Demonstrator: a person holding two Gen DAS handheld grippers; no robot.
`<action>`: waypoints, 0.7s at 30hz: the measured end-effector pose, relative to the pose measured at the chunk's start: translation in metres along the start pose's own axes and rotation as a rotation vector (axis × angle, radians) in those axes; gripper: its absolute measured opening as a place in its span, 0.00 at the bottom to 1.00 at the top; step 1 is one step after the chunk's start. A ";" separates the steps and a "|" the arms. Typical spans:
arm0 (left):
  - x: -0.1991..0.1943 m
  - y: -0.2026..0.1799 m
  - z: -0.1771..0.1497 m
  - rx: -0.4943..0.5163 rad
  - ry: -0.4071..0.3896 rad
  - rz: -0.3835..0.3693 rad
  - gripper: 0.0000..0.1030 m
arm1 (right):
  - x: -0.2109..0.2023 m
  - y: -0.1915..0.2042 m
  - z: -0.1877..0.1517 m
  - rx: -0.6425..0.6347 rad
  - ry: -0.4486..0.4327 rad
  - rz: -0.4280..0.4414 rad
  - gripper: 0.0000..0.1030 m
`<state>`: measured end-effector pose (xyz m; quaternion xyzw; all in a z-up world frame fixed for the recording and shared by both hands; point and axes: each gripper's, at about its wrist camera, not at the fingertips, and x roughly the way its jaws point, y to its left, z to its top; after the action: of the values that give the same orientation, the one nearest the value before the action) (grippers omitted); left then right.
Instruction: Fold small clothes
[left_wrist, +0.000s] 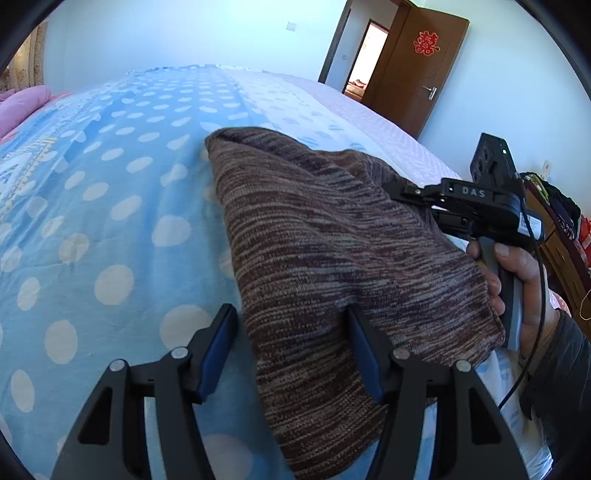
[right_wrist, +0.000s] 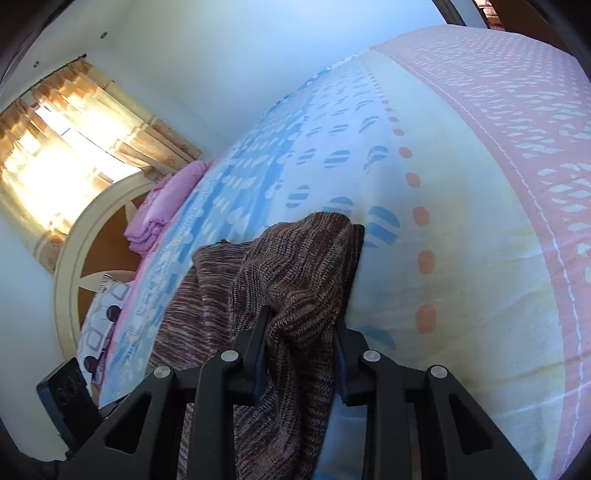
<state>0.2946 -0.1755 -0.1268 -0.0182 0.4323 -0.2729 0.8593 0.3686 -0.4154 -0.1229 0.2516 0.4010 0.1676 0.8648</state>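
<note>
A brown striped knit garment (left_wrist: 314, 236) lies on the bed, partly lifted on its right side. My left gripper (left_wrist: 291, 317) is open, its fingers standing either side of the garment's near edge; the cloth lies over the right finger (left_wrist: 364, 354). My right gripper (left_wrist: 397, 190), seen from the left wrist view, has its tips buried in the garment's right edge. In the right wrist view the right gripper (right_wrist: 301, 325) is shut on a bunched fold of the garment (right_wrist: 295, 280), which drapes between and over the fingers.
The bed has a blue polka-dot blanket (left_wrist: 110, 221) and a white and pink sheet (right_wrist: 480, 221). Folded pink cloth (right_wrist: 162, 206) and a headboard (right_wrist: 74, 251) are at the bed's head. A brown door (left_wrist: 413, 74) stands open beyond the bed. A curtained window (right_wrist: 62, 147) is bright.
</note>
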 end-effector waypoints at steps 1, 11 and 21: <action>0.001 0.001 0.001 -0.004 0.004 -0.007 0.62 | 0.001 0.001 0.000 -0.006 0.001 -0.007 0.28; 0.000 -0.007 0.003 0.026 0.017 -0.005 0.42 | 0.008 -0.004 0.005 0.109 0.017 -0.019 0.24; -0.034 -0.017 0.004 0.045 0.003 0.046 0.24 | -0.024 0.048 -0.011 0.013 -0.067 -0.054 0.18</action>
<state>0.2740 -0.1741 -0.0951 0.0116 0.4275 -0.2627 0.8649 0.3409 -0.3845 -0.0868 0.2519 0.3796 0.1333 0.8801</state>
